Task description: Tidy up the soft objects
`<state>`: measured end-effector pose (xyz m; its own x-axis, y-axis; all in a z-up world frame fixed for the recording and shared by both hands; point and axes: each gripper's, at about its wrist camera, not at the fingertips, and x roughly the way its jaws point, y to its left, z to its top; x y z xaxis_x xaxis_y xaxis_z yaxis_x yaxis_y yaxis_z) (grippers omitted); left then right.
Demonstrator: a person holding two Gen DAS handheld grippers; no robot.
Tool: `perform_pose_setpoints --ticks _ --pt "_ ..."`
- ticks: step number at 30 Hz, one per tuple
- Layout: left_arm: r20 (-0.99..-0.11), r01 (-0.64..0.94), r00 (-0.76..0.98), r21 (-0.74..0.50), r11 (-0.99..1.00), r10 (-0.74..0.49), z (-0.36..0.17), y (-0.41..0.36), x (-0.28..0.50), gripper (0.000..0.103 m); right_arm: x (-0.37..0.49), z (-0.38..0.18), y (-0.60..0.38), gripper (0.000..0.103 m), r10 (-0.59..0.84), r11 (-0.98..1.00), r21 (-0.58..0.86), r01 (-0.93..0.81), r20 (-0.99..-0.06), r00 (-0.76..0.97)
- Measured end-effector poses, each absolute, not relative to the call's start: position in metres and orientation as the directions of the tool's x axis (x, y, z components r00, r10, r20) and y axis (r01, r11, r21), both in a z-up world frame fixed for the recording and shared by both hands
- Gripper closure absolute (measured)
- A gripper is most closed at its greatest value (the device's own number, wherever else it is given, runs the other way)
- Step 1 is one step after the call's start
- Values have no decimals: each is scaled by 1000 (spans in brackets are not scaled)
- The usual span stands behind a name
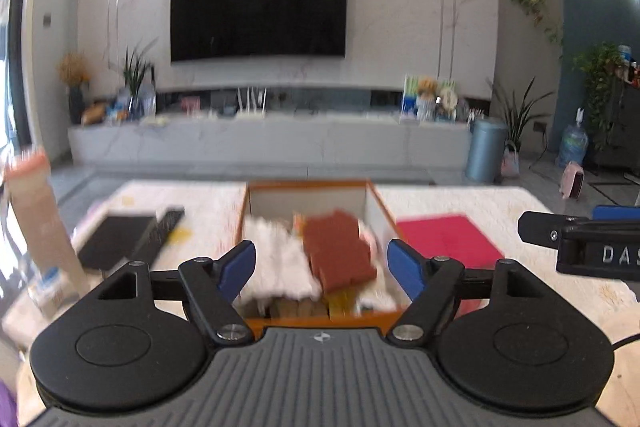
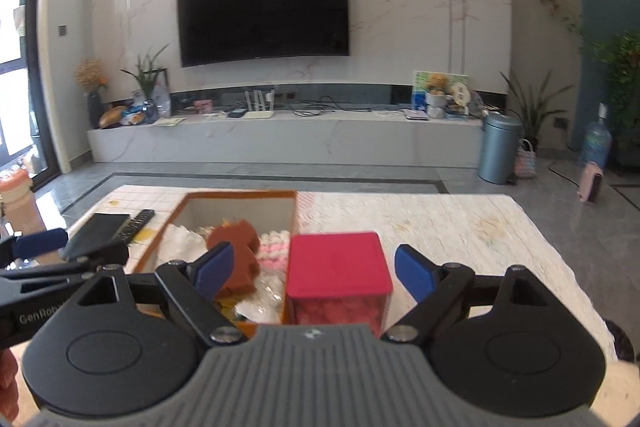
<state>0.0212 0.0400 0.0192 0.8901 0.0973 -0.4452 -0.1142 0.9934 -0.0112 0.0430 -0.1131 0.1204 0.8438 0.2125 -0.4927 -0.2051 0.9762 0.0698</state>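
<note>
Both sets of jaws stand wide apart and grip nothing. Beyond the left gripper (image 1: 321, 269) lies an orange-rimmed box (image 1: 308, 185) near the middle of the surface (image 2: 460, 227), holding a rust-brown plush (image 1: 340, 253), white fluffy cloth (image 1: 280, 259) and a pink-and-white knitted piece (image 2: 274, 247). Ahead of the right gripper (image 2: 316, 271) a clear container with a magenta lid (image 2: 336, 263) stands against the box's right wall.

My count, one of each
I see one orange box (image 2: 240, 195), one brown plush (image 2: 236, 251), one pink-lidded container (image 2: 338, 267), one remote (image 2: 134, 225) (blurry), one television (image 2: 264, 11).
</note>
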Motion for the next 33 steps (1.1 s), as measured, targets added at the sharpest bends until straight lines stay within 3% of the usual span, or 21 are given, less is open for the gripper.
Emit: perform_pose_setpoints --ticks 4,17,33 --pt "-467 -155 874 -11 988 133 2 44 13 8 37 96 -117 8 192 981 96 -167 -505 841" --pt "-553 -204 819 -28 979 155 -33 43 -6 8 18 62 -110 8 139 990 43 -136 -518 844" --pt "-558 -205 815 -23 979 157 -34 41 -8 8 17 53 -110 8 150 988 59 -141 -546 824"
